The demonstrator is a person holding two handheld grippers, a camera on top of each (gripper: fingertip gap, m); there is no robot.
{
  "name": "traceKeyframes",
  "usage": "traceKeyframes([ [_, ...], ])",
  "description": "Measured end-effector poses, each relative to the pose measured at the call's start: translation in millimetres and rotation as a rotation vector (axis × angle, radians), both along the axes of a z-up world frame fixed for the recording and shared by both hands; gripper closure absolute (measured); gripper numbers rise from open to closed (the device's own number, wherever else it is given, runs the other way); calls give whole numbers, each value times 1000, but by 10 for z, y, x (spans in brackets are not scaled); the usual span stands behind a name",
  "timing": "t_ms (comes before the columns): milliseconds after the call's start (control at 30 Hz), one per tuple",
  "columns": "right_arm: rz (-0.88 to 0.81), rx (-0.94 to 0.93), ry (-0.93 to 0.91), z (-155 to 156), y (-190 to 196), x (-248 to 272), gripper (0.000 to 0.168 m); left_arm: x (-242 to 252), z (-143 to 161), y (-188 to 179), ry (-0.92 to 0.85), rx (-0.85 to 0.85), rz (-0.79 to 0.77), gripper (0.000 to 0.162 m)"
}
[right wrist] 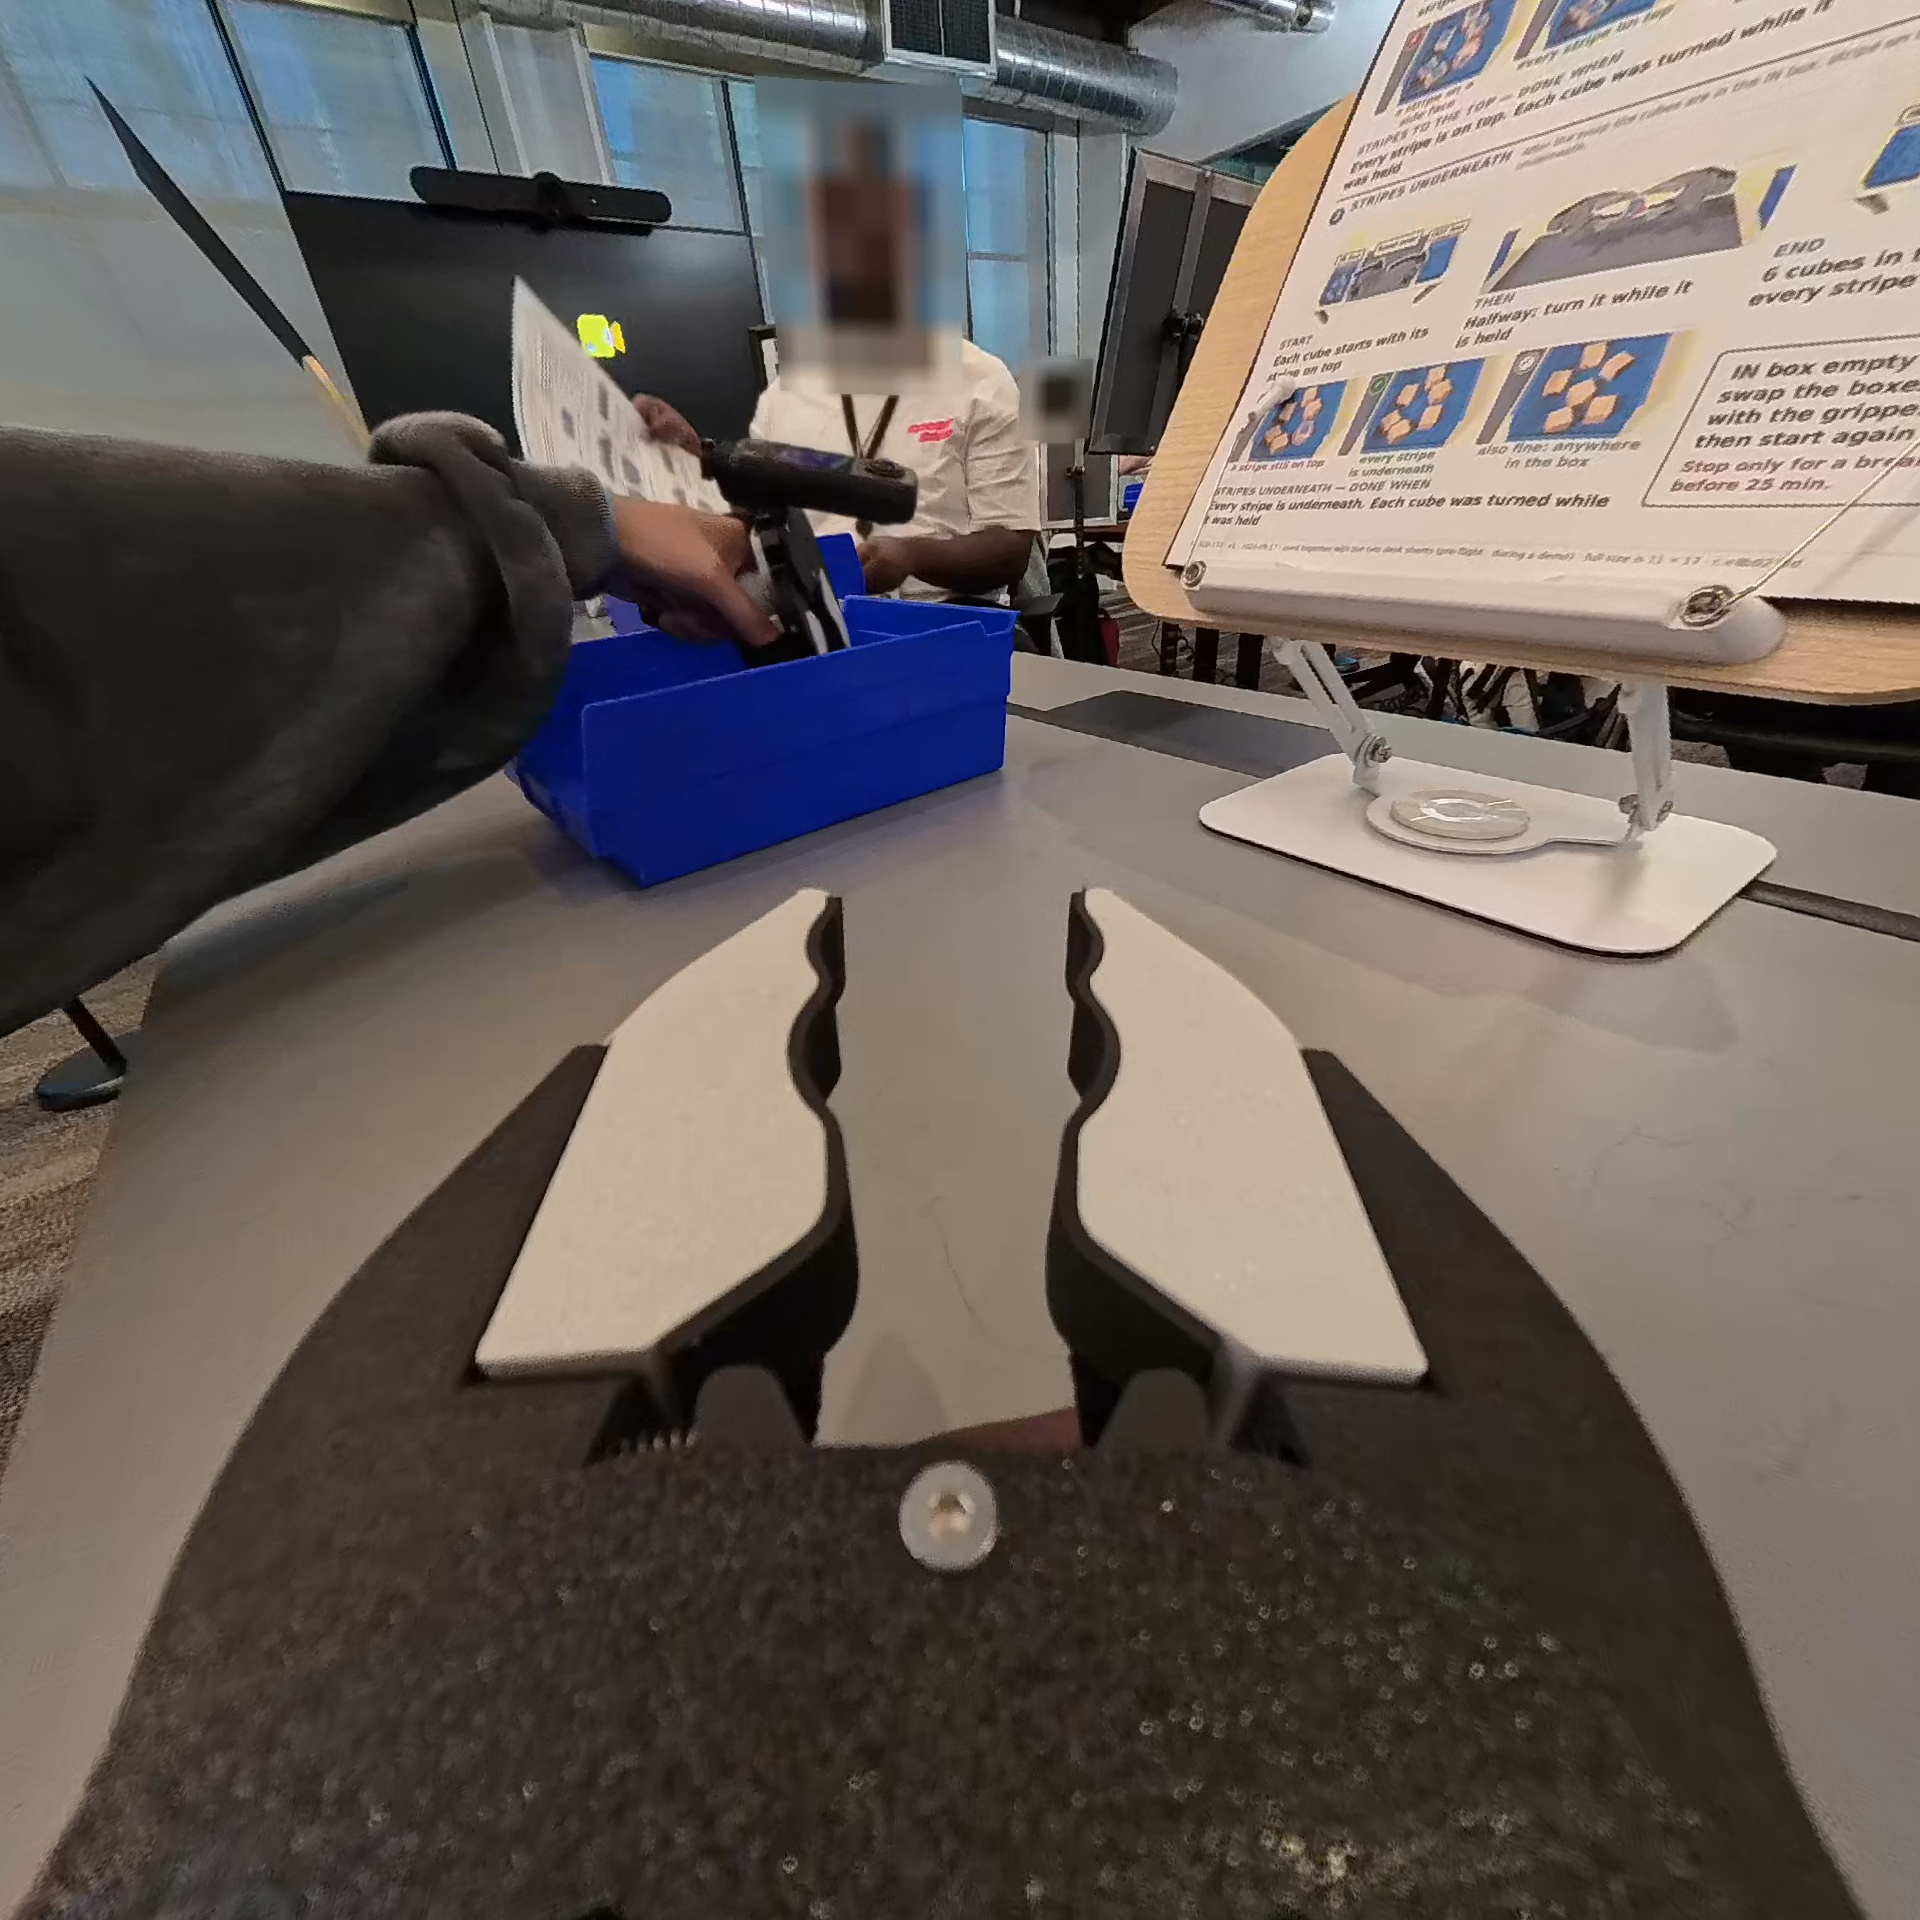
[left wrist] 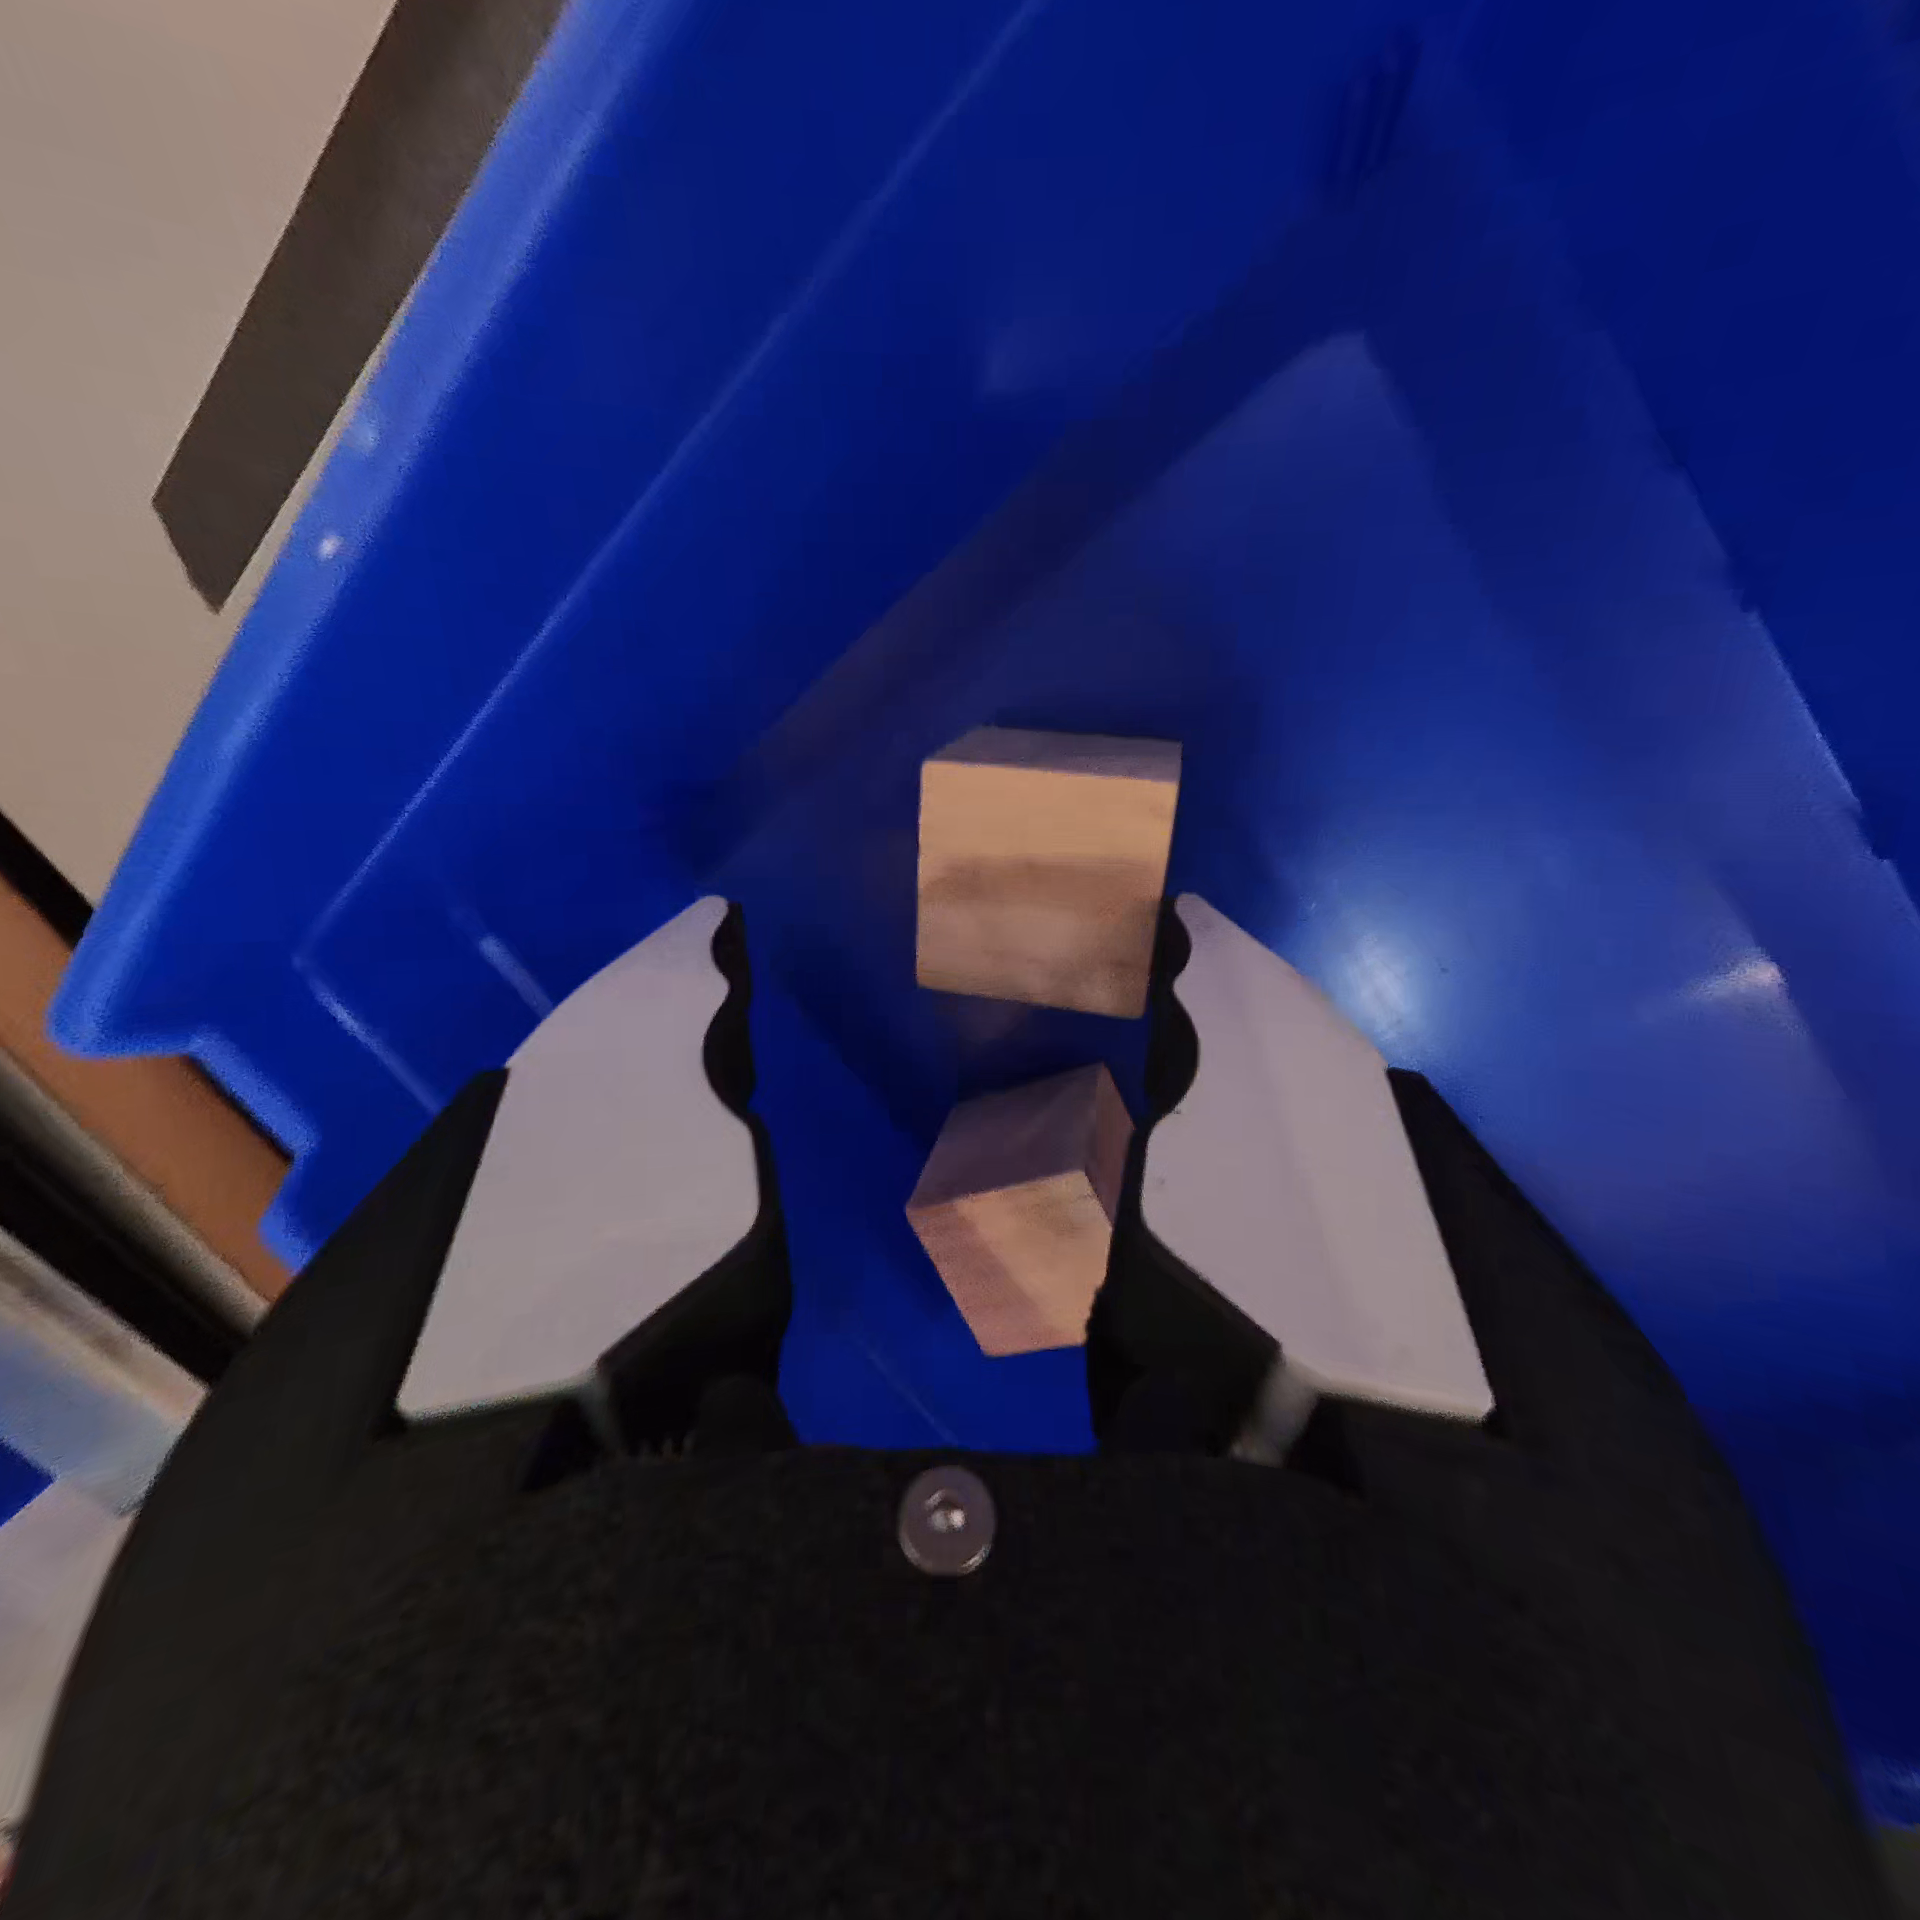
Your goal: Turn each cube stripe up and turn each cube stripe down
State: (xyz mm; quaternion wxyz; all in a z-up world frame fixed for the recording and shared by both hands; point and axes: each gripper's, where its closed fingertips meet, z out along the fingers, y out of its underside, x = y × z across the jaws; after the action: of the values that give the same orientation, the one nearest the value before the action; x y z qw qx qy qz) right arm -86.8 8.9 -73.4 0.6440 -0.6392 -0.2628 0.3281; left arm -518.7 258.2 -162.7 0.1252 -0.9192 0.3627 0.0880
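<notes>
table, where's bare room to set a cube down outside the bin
The widest free patch of table runs from the right tongs out to the white stand base and the blue bin. Inside the bin it is crowded: the left tongs and two cubes fill its corner.

Left wrist view dim, motion-blurred; blue bin (left wrist: 1351, 520) saturated, soft white glare patches on inner wall, cubes (left wrist: 1044, 883) smeared, edges soft. Right wrist view bright, even daylight from windows (right wrist: 343, 114) at back; grey counter (right wrist: 1558, 1091) shows soft sheen, faint shadow under bin. Foreground hand-held gripper (right wrist: 954, 935) sharp, background soft. Strong wide-angle bending at edges in both
</notes>
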Motion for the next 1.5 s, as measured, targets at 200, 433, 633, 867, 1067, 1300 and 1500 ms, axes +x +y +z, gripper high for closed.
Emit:
traceKeyframes([
  [200, 6, -7, -5, -17, 1, -12, 128, 108, -69, -137, -86, -45, -51, 118],
  [433, -4, 4, -4, 0, 0, 4, 129, 204, 498, -491, -111, 91, -61, 118],
  [633, -19, 16, -18, 1, 9, 12, 129, 1059, 1258, -1057, -338, 263, -169, 118],
  [867, -39, 15, -21, -6, 33, 46, 129, 2446, 1226, -1825, -710, 182, -265, 118],
  [1067, -41, 8, -3, 3, 18, 79, 129, 3267, 884, -2223, -976, -141, -300, 118],
  [1300, 12, 72, -15, 70, -94, -15, 125, 3742, 1294, -2471, -1516, -782, -237, 118],
  [1500, 29, 158, -68, 110, -196, -110, 119, 3864, 1176, -2422, -1523, -935, -121, 118],
])
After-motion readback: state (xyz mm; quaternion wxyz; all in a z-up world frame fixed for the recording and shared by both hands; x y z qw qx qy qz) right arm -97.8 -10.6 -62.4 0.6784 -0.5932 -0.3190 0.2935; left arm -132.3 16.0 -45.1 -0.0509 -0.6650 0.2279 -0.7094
